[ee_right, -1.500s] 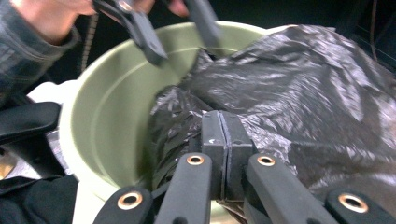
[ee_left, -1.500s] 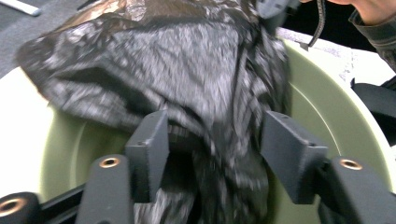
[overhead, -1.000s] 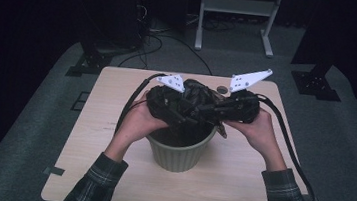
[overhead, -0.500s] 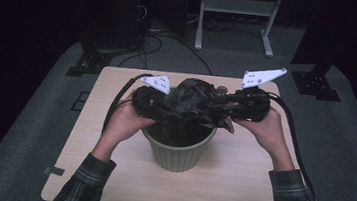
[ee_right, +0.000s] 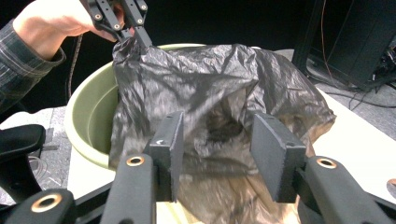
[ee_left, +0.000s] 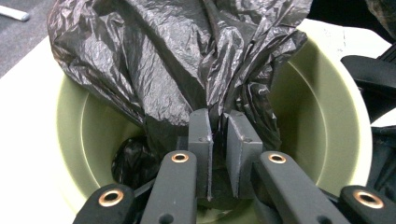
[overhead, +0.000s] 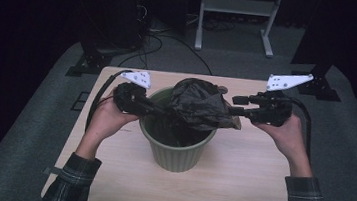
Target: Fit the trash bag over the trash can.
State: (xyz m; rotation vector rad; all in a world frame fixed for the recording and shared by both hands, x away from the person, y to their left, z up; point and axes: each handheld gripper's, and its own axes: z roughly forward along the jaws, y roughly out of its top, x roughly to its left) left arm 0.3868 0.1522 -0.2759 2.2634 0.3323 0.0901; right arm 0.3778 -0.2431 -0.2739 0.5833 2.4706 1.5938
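Lining the green bin [overhead: 175, 148] with the black bag [overhead: 200, 104]. Bin sits mid-desk [overhead: 237, 187], upright; bag is bunched over the bin's mouth, part hanging inside, part draped over the right rim.

Left gripper [ee_left: 218, 140]: jaws clenched on a pleat of bag film at the left rim; the left gripper view shows plastic pinched between the pads over the bin's interior. That hand looks like the anchor, pinning one edge of the bag.

Right gripper [ee_right: 219, 154]: jaws have just been opening and stand apart. Bag film lies between and beyond them, pads not pressing on it. So released on that side, likely to re-grab a better spot on the bag's edge.

Hands [overhead: 106, 118] are spread to either side of the bin, which fits stretching the bag's mouth open across the rim.

Judgement: early stage, bag mouth not yet opened or folded over the rim. Next needs a fresh right-side grip on the opposite edge. Risk: thin film slips or tears.
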